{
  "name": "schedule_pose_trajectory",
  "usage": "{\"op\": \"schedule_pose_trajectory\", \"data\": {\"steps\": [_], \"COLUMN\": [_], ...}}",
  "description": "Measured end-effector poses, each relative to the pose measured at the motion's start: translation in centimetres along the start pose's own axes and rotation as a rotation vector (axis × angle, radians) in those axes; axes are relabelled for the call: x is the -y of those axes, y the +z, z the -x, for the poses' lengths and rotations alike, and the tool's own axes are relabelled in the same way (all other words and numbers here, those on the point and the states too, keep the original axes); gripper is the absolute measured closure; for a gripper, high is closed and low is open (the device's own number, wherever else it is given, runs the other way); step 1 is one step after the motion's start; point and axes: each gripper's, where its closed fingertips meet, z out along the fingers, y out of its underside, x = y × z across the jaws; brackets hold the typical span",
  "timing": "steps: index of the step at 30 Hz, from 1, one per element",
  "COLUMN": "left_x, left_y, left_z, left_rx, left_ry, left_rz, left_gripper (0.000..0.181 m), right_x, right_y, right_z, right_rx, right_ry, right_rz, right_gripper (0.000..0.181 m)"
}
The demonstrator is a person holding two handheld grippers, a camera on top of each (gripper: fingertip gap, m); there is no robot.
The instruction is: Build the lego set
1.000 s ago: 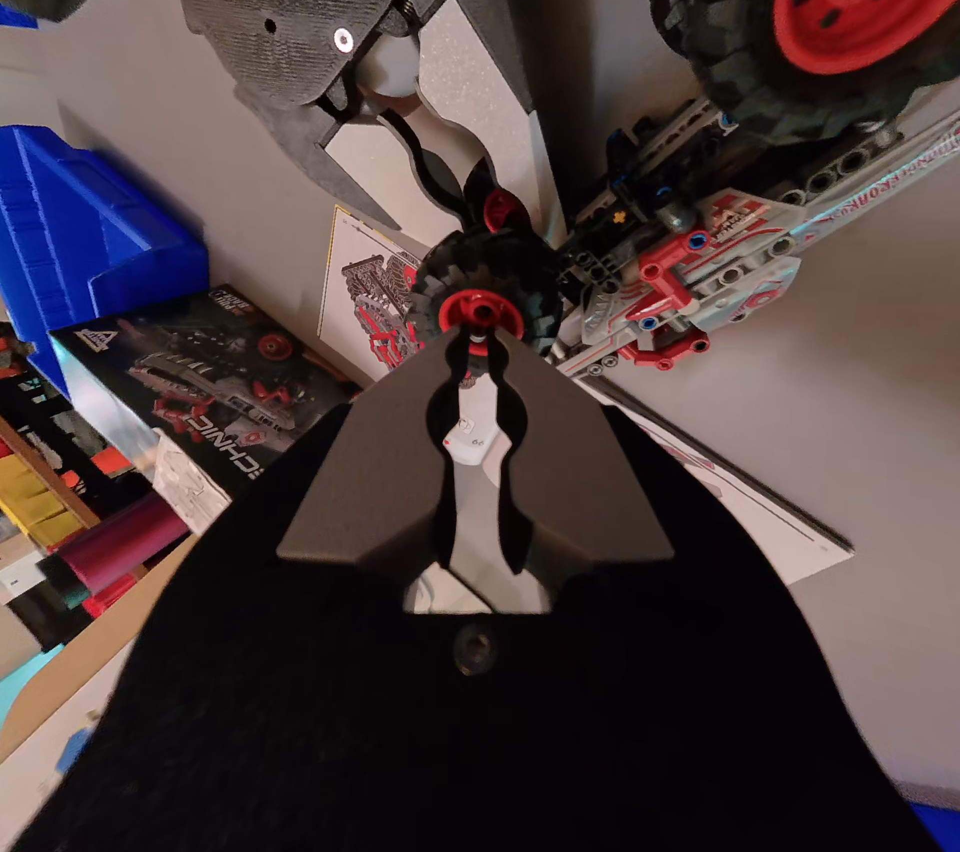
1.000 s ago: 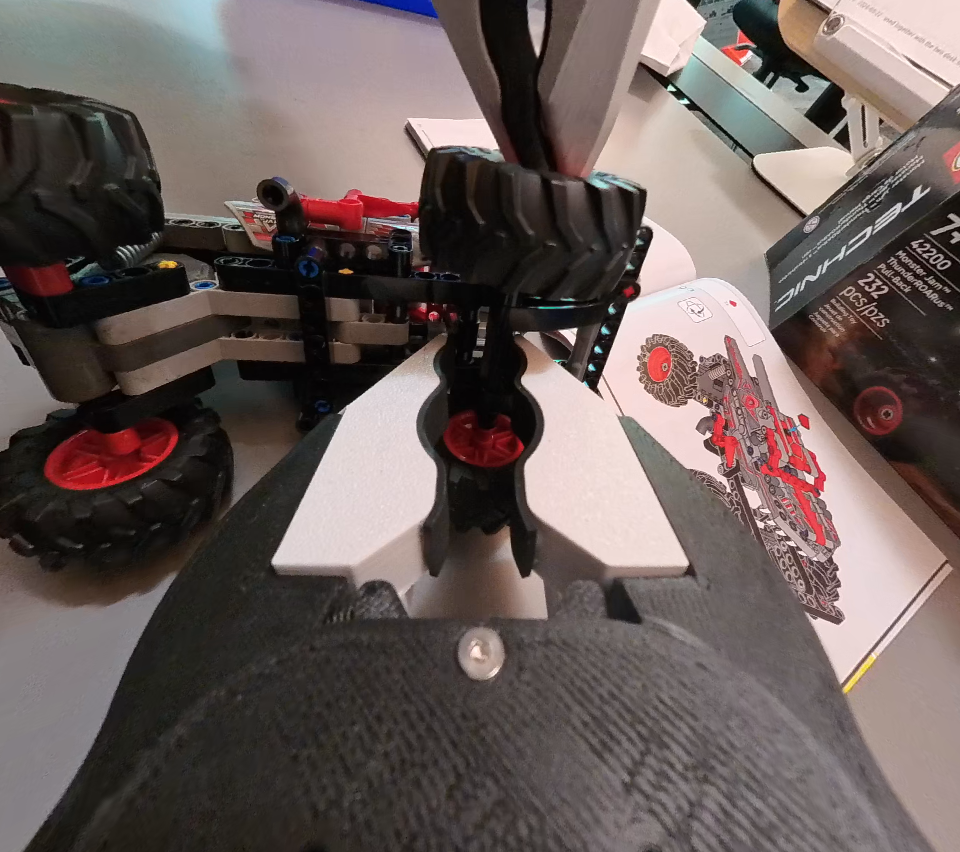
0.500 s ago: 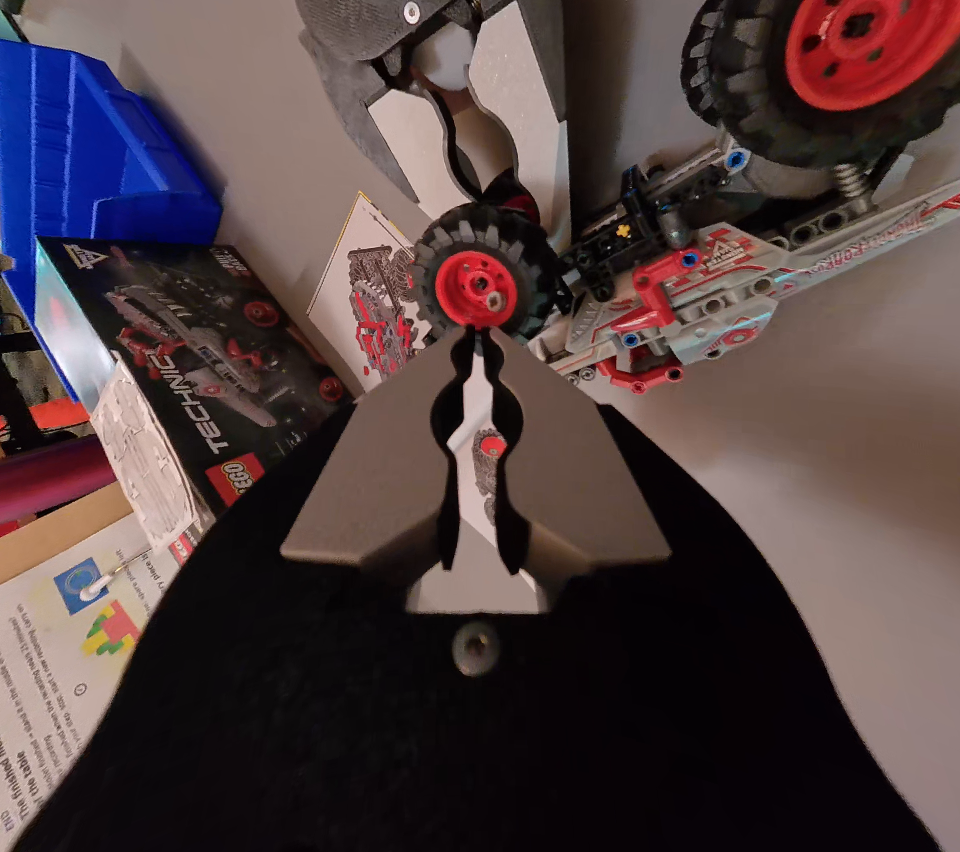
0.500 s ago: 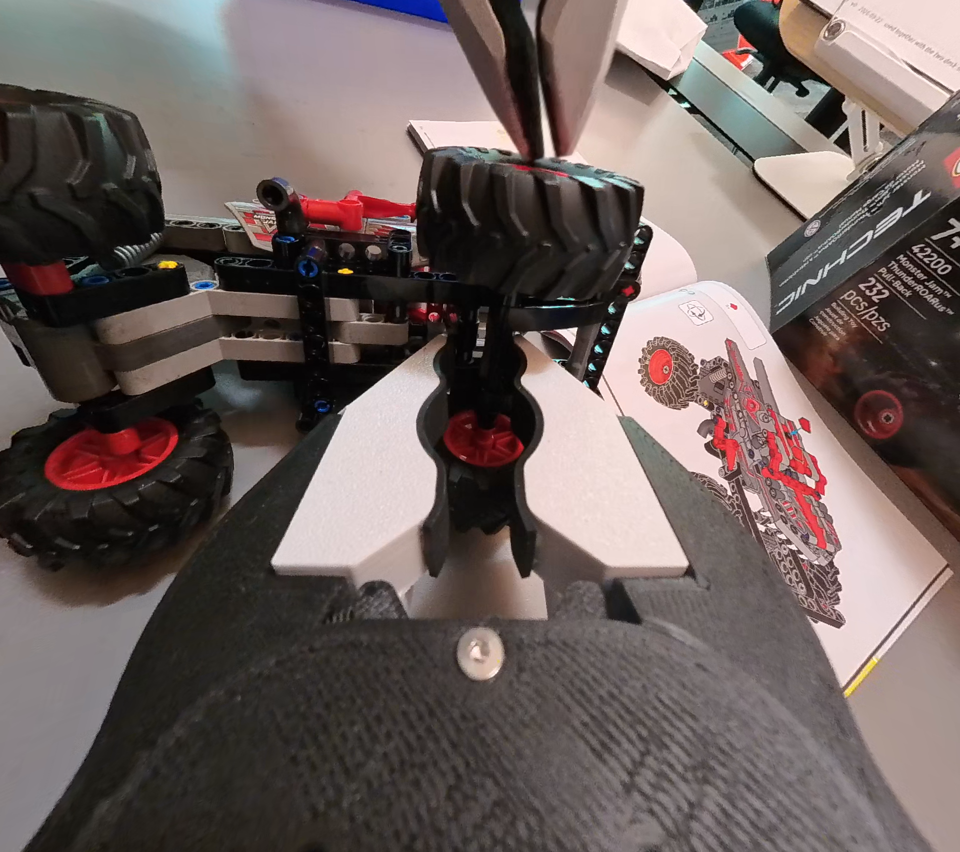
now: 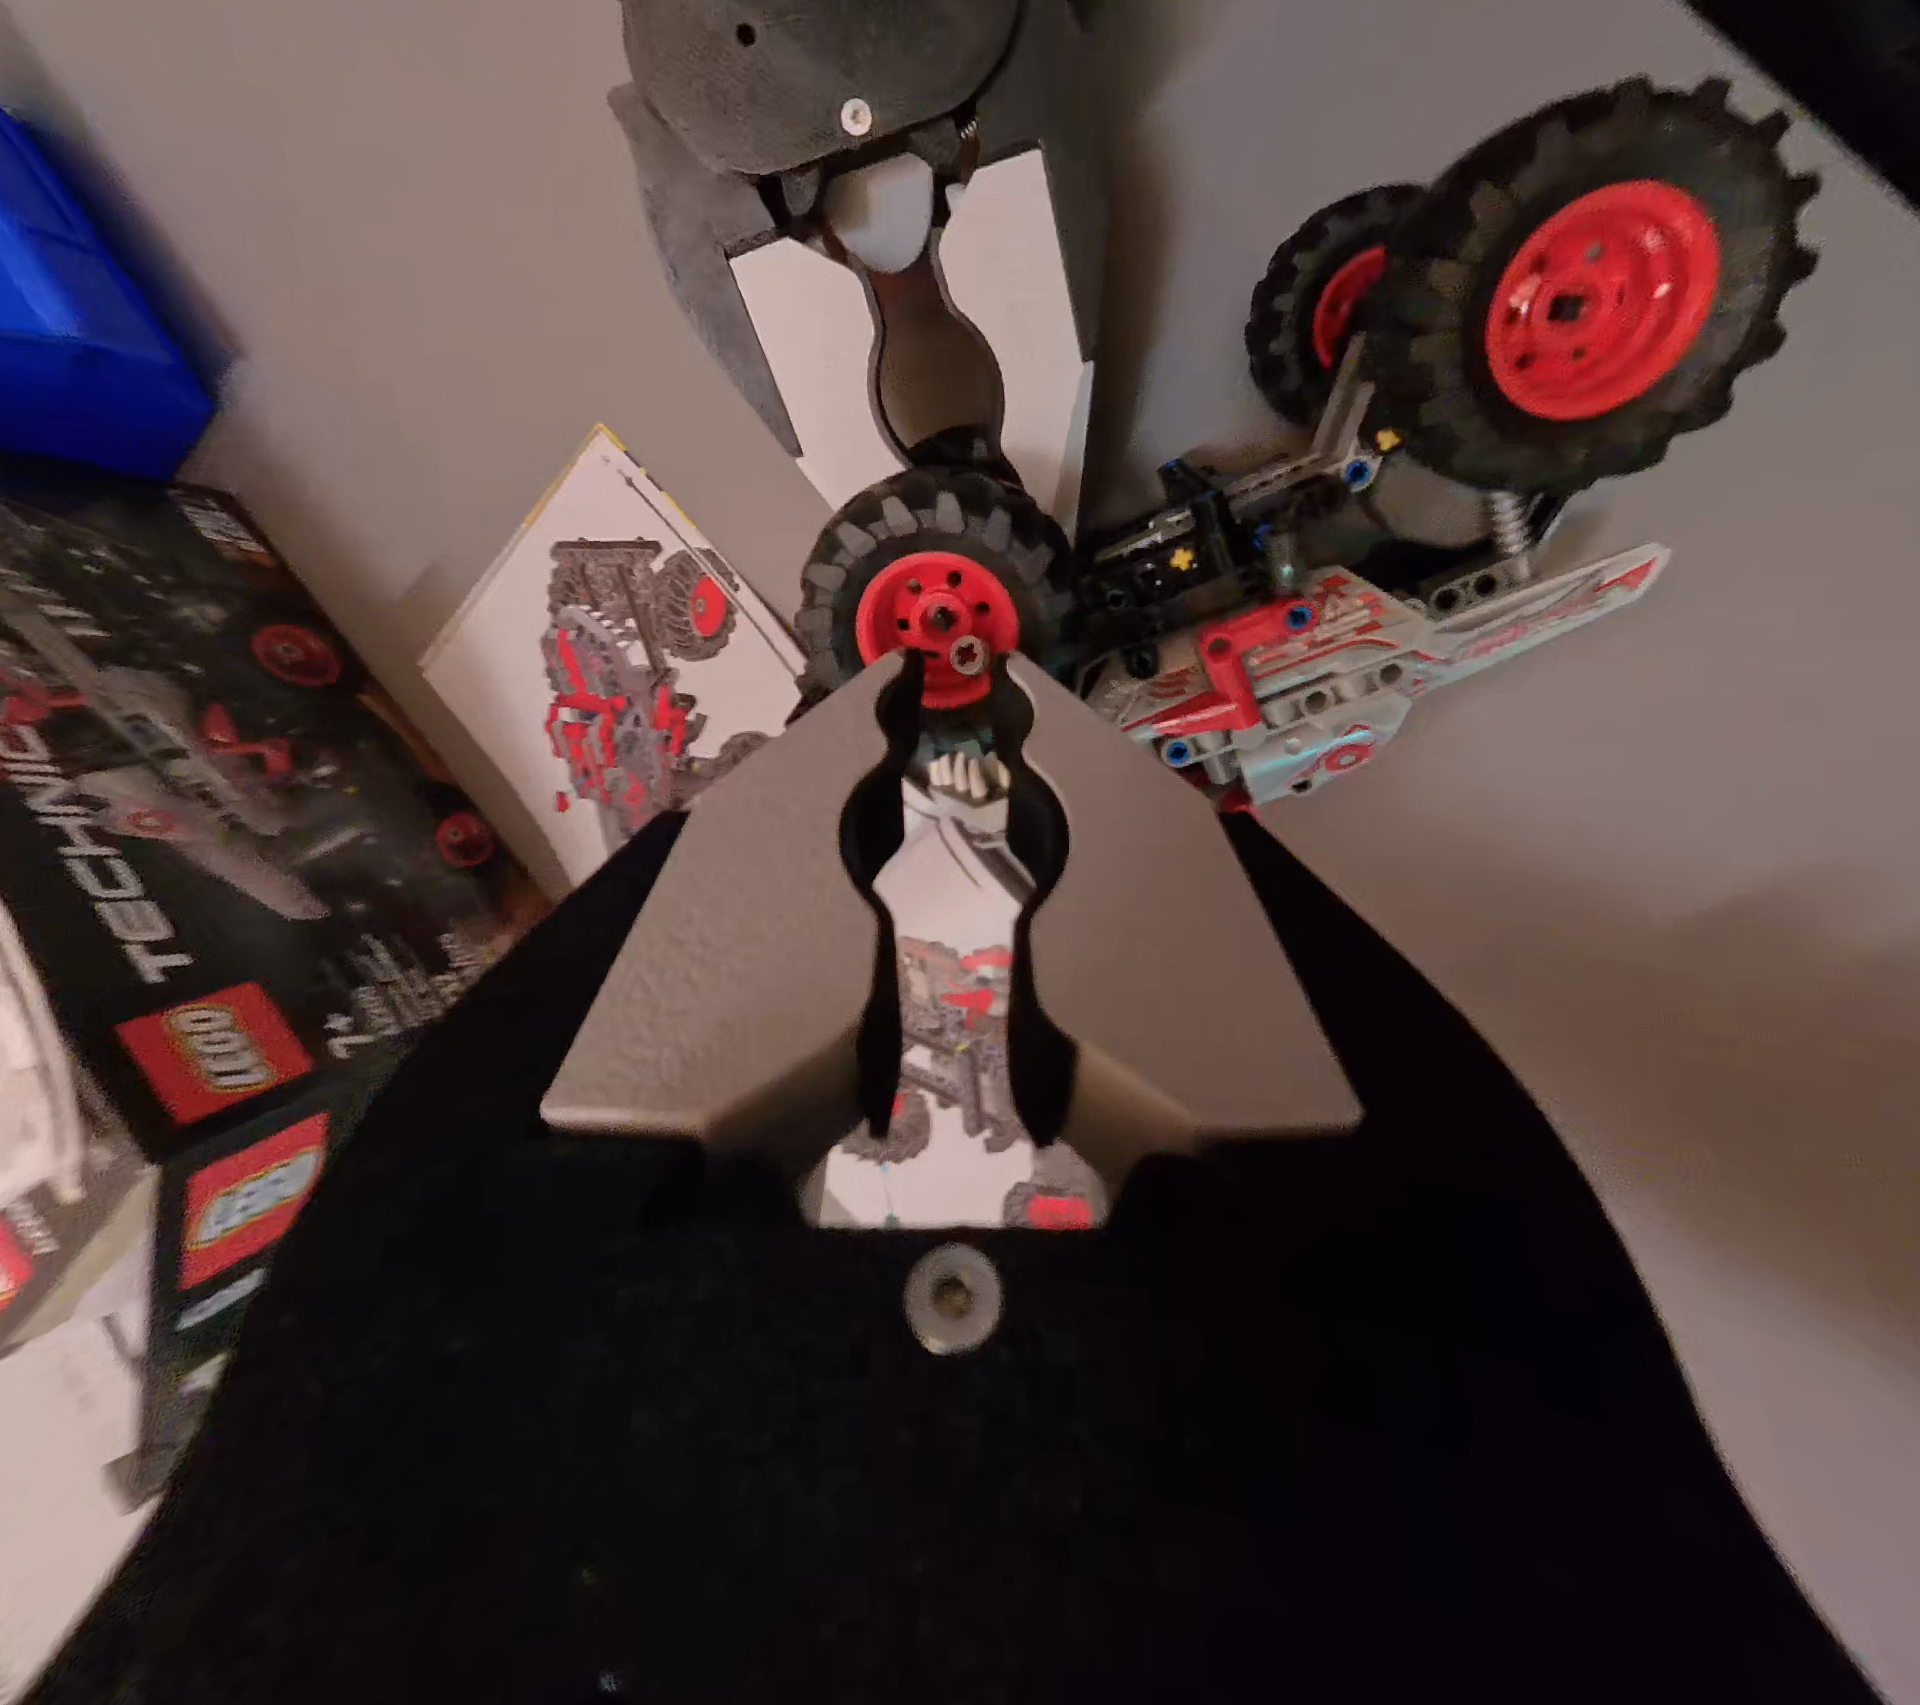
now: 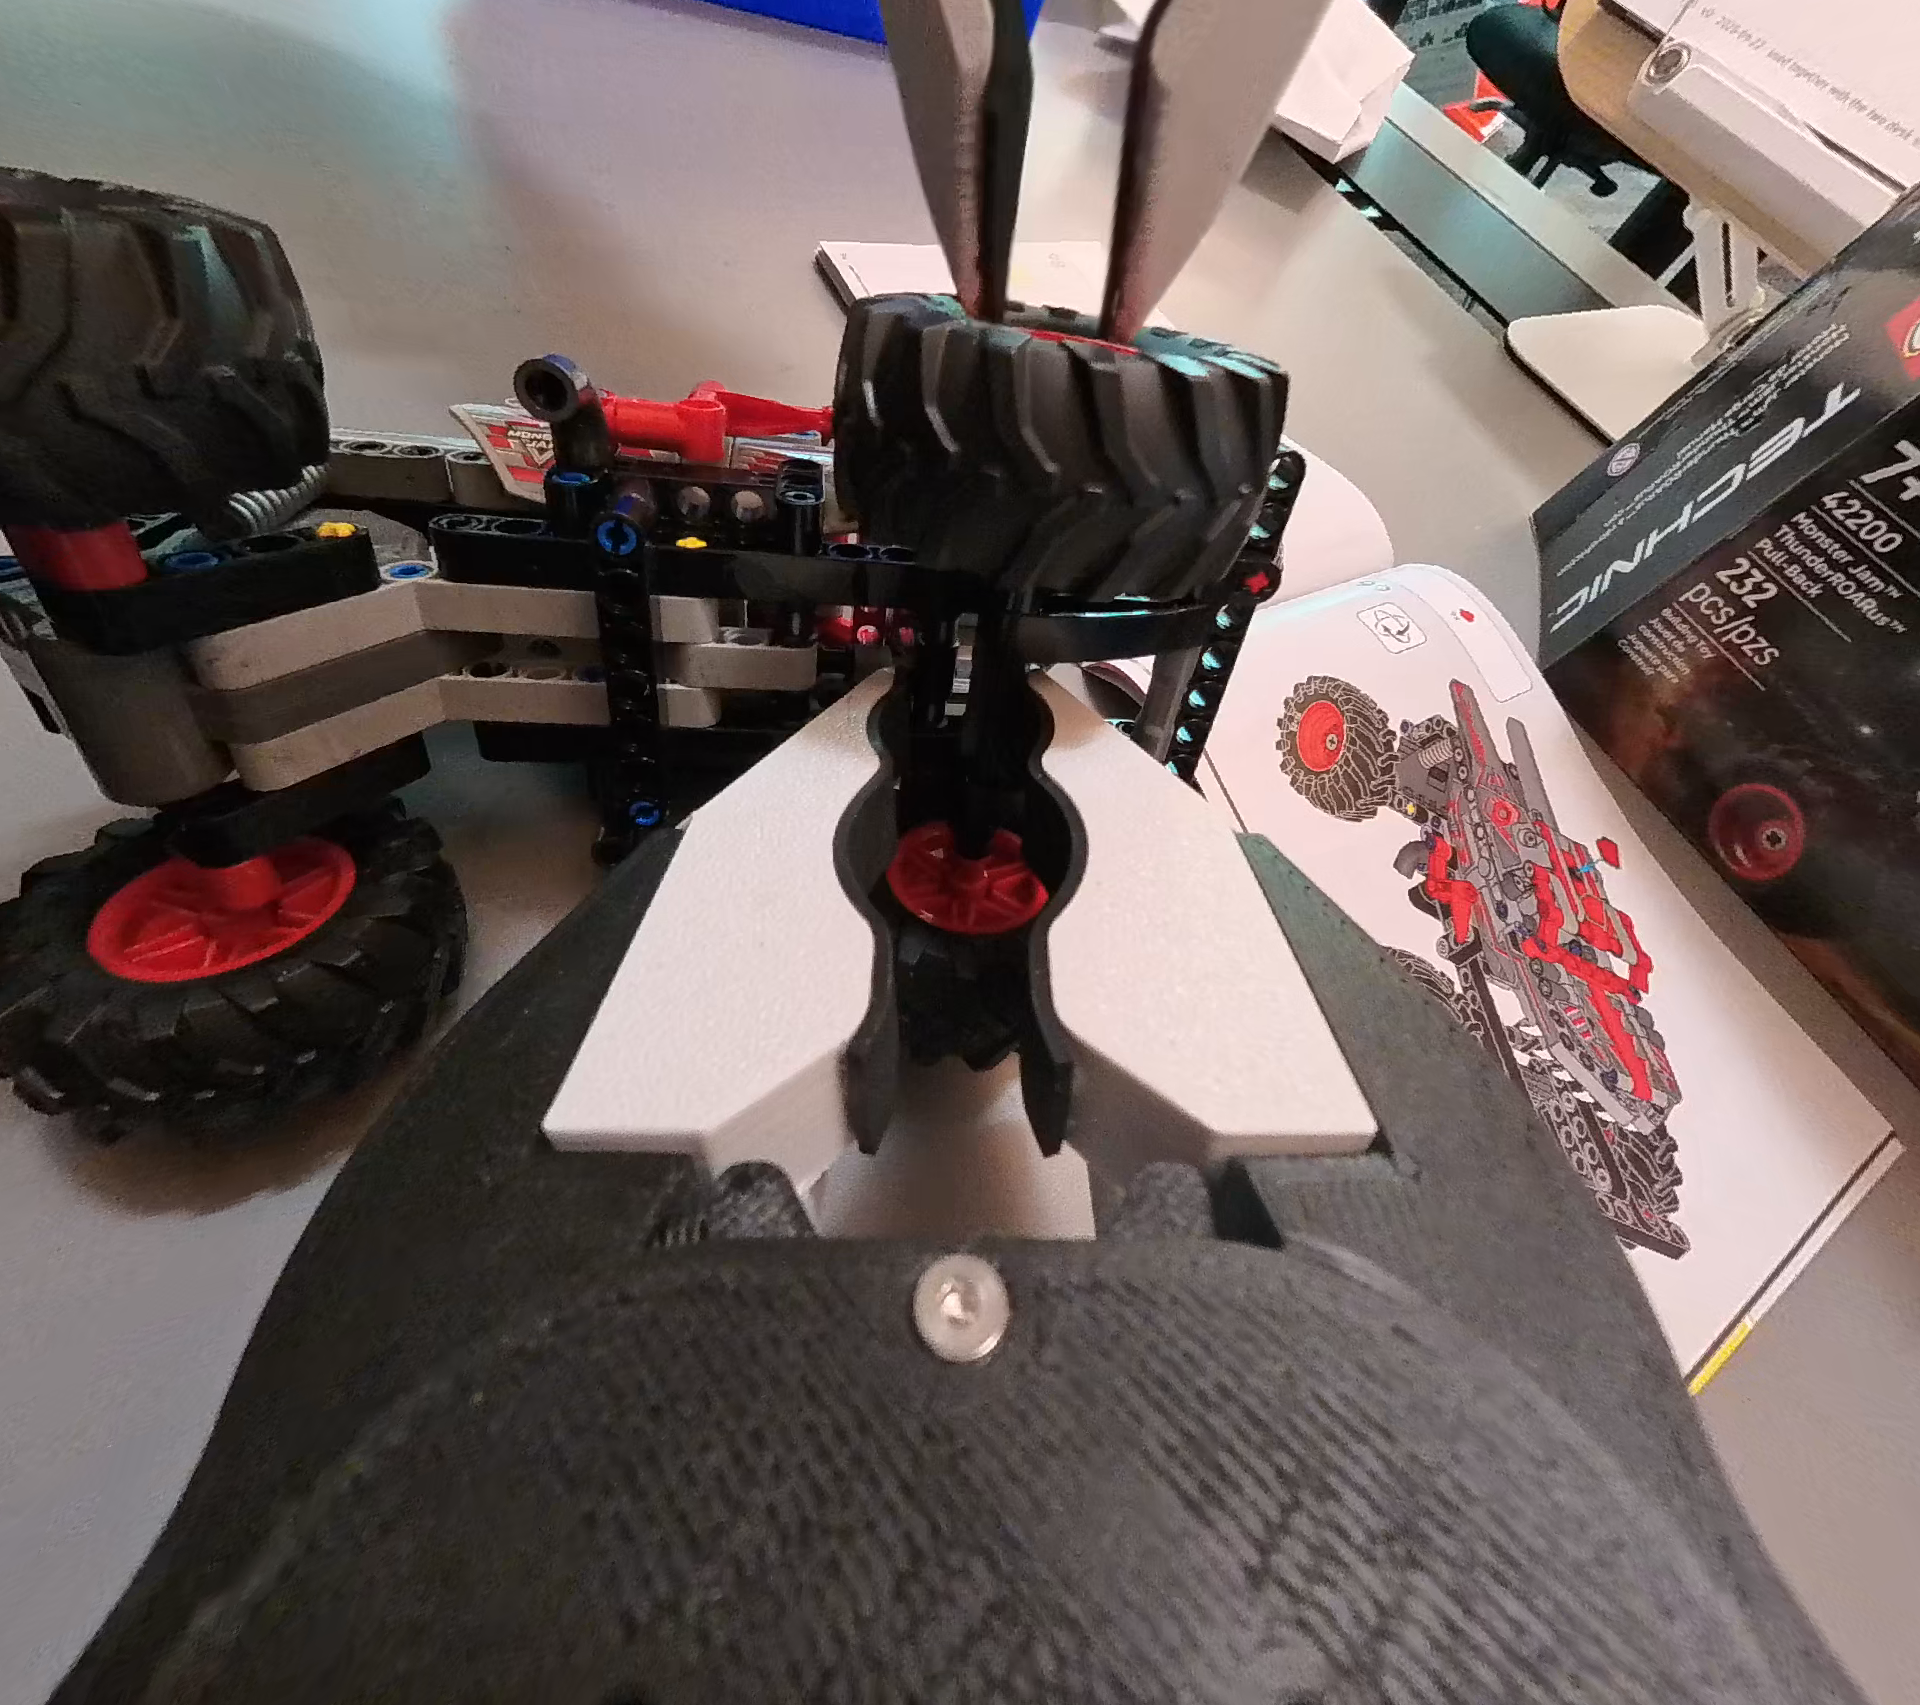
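The left wrist view looks down on a pale grey table [image 5: 1558,980] with a blue bin [image 5: 73,305] at nine o'clock, the set's dark box [image 5: 208,824] at eight and the instruction booklet [image 5: 623,647] near the middle. The monster truck model [image 5: 1330,679] lies on its side toward two o'clock, chassis and printed panels assembled, rear wheel [image 5: 1600,305] fitted. The left tongs [image 5: 951,668] stand slightly parted, tips beside the red hub of the front wheel [image 5: 935,606], gripping nothing that I can make out. In the right wrist view, the right tongs [image 6: 961,866] clasp the lower front wheel [image 6: 961,886], steadying the truck at twelve o'clock. All four wheels look mounted, so I judge the build close to finished.
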Motion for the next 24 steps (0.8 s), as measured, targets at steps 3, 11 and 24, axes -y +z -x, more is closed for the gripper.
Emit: {"op": "schedule_pose_trajectory", "data": {"steps": [3,11,24], "left_x": [0.28,0.06,-0.1], "left_y": [-0.25,0.11,0.5], "left_z": [0.57,-0.27,-0.19], "left_rx": [-0.033,-0.096,-0.161], "left_ry": [-0.163,-0.323,-0.5], "left_rz": [-0.043,-0.042,0.048], "left_gripper": [0.171,0.174,0.178], "right_x": [-0.01,0.0,0.0], "right_y": [0.0,-0.01,0.03], "right_z": [-0.01,-0.01,-0.01], "right_rx": [-0.001,-0.001,-0.001], "right_ry": [-0.001,-0.001,-0.003], "right_rz": [0.0,0.0,0.0], "right_gripper": [0.164,0.164,0.164]}}
